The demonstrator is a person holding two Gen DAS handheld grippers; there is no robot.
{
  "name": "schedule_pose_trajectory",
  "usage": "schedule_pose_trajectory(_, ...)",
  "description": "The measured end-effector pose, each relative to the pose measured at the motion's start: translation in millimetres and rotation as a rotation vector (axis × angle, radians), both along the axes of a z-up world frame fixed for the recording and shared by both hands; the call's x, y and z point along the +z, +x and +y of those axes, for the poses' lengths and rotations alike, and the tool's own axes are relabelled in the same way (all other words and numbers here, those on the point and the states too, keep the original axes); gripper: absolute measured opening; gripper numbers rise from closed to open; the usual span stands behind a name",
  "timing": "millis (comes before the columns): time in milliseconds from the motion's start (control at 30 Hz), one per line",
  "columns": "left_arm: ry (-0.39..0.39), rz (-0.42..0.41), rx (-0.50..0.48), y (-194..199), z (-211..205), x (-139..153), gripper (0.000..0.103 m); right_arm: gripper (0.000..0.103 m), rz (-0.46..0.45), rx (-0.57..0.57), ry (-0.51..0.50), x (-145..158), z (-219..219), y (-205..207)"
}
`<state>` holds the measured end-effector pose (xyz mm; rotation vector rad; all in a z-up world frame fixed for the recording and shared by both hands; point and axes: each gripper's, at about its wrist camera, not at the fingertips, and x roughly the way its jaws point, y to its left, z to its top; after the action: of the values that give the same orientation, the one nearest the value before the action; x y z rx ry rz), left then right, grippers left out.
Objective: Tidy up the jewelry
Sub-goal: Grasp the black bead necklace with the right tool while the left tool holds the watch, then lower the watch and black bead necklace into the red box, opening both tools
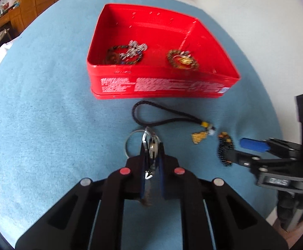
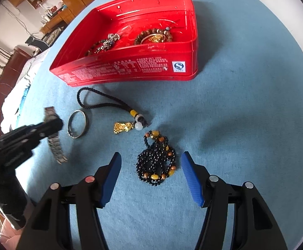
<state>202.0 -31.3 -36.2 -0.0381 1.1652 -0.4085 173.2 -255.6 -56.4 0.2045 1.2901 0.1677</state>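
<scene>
While the left gripper [image 1: 152, 152] is pinching the metal watch [image 2: 54, 143] by its band, jaws near closed, the loose ends are dangling below the fingers and risking a snag on the red tin [image 1: 161, 87] rim ahead. Right gripper [image 2: 151, 166] is idling half open, straddling the black bead necklace [image 2: 156, 162], not gripping.

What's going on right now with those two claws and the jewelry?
Left gripper shut on metal watch. Right gripper open around black bead necklace. Path to red tin clear.
</scene>
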Motion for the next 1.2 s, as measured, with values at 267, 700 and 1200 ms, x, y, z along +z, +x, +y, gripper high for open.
schedule_pose_trajectory(267,-0.022,0.001,-0.063,-22,-6,7,0.008,0.060,0.042,-0.005,0.000,-11,0,0)
schedule_pose_trajectory(700,-0.003,0.028,-0.052,-24,-5,-1,0.008,0.029,0.017,-0.003,-0.086,-20,1,-4)
schedule_pose_trajectory(1200,-0.017,-0.029,-0.005,-30,8,18,0.008,0.023,-0.053,0.001,0.012,19,-13,-30)
